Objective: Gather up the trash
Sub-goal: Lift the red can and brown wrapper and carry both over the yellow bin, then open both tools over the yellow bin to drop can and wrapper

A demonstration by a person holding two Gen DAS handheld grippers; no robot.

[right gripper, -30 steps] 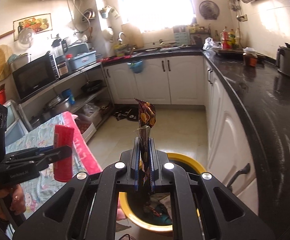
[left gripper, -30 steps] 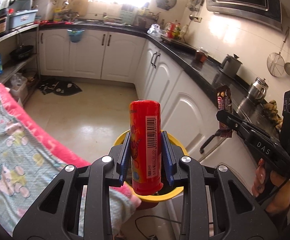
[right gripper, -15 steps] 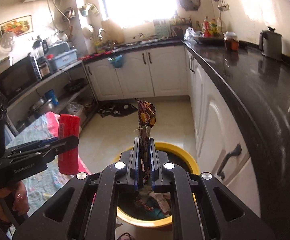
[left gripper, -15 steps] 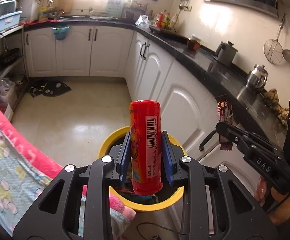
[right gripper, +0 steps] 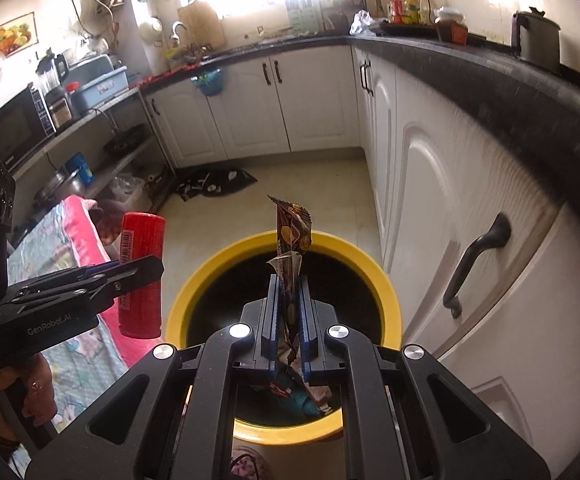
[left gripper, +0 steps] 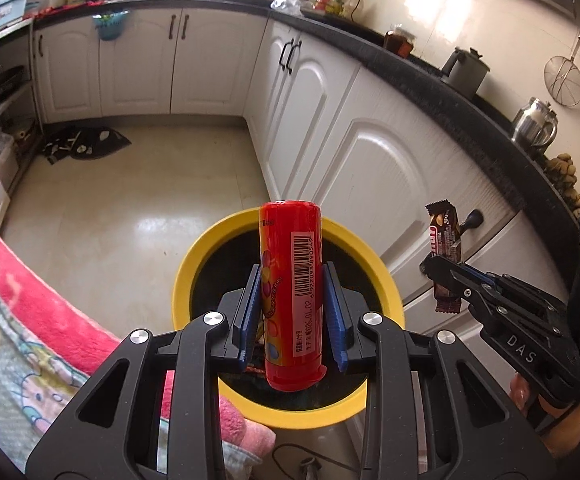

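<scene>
A pink-edged floral cloth (left gripper: 17, 320) drapes at far left beside a yellow-rimmed trash bin (left gripper: 193, 268) standing on the pale kitchen floor against white cabinets (left gripper: 378, 168). The left gripper (left gripper: 291, 312) is clamped on a red candy tube (left gripper: 291, 292), held upright above the bin's dark opening. To its right, the right gripper (right gripper: 287, 320) pinches a brown snack wrapper (right gripper: 292, 236), also upright over the bin, where crumpled trash (right gripper: 302, 400) lies at the bottom. A black countertop (right gripper: 510, 80) runs along the right wall.
</scene>
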